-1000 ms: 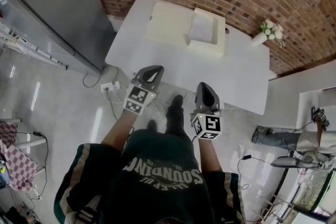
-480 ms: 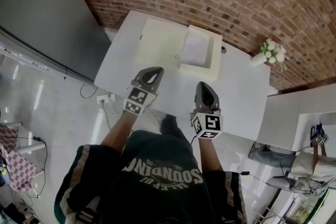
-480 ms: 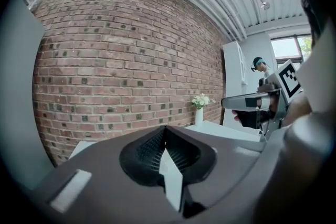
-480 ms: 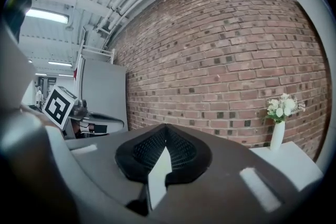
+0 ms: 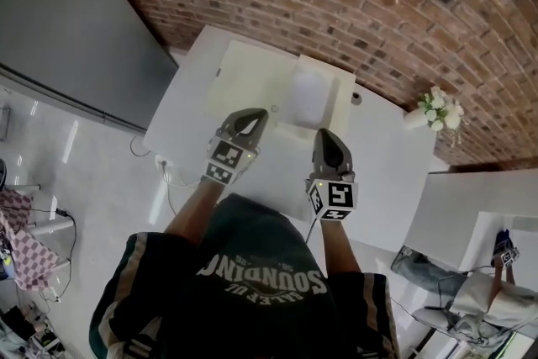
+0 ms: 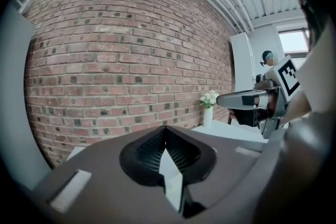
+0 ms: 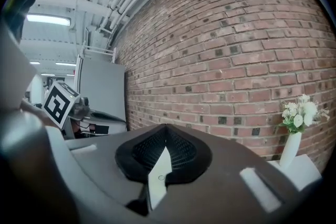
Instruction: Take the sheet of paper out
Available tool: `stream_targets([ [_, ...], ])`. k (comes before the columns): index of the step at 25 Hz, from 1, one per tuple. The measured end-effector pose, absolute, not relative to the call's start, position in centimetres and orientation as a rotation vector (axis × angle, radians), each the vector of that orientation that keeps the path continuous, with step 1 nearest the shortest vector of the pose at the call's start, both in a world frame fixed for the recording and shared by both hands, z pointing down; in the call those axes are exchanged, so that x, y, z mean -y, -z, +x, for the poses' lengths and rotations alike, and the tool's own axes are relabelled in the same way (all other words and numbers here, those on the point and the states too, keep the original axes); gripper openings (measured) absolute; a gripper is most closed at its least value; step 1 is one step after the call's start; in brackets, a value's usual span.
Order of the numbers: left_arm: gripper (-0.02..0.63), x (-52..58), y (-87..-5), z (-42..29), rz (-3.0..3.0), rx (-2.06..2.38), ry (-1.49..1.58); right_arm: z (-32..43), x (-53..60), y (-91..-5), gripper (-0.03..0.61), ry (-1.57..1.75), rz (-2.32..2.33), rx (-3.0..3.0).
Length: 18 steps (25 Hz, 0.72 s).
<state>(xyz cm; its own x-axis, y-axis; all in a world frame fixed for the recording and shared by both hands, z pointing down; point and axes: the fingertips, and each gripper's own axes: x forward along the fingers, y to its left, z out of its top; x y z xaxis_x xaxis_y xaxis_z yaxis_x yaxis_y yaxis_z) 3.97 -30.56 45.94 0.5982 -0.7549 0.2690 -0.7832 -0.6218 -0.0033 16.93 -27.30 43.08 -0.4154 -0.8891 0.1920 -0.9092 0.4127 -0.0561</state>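
Note:
On the white table [image 5: 382, 168] stands a flat cream machine [image 5: 248, 80], like a printer. A white sheet of paper [image 5: 308, 88] lies in its raised tray on the right side. My left gripper [image 5: 254, 115] hovers over the machine's near edge, shut and empty. To the right, my right gripper [image 5: 329, 134] is shut with nothing in it, just short of the tray's near end. The left gripper view shows the left gripper [image 6: 165, 129] with jaws closed, aimed at the brick wall. The right gripper [image 7: 167, 128] looks the same in its own view.
A brick wall [image 5: 353, 4] runs behind the table. A white vase of flowers [image 5: 435, 111] stands at the table's far right corner, and a small dark object [image 5: 356, 97] lies beside the tray. A grey cabinet [image 5: 67, 38] stands to the left. Cables and a power strip [image 5: 164, 168] lie on the floor.
The person has stepped up to the table. Both grippers have moved forward from over the floor to over the table's near part, close to the machine. Both stay shut.

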Motion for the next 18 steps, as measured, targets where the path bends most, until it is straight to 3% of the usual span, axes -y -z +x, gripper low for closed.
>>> stream_targets([
  [18,0.011,36.4,-49.4,3.6,2.638,1.213,-0.437,16.9,31.8,-44.8,0.0,-0.289,1.671,2.462],
])
